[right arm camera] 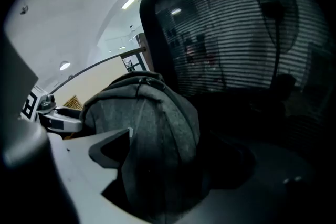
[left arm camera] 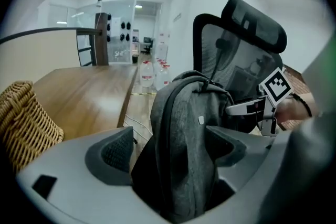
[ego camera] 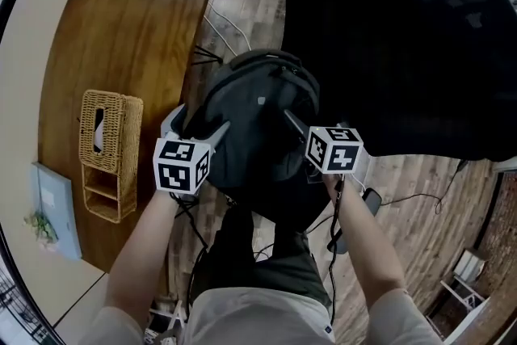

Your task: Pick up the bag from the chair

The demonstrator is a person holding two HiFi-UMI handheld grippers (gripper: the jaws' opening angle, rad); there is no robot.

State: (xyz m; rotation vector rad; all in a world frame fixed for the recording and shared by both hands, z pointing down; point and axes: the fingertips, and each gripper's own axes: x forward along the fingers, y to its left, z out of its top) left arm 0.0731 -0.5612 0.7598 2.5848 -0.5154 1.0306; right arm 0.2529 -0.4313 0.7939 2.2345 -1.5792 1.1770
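Plainly wide open, the left gripper [left arm camera: 173,147] straddles the dark grey fabric backpack [ego camera: 258,105] standing upright on the seat of the black mesh-backed office chair [ego camera: 404,52], one pad clear of the cloth; the right gripper [right arm camera: 184,155], equally spread, straddles its opposite side, unclamped.

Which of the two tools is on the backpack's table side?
The left tool, at the side of the backpack facing the wooden table; the right tool is on the office chair side.
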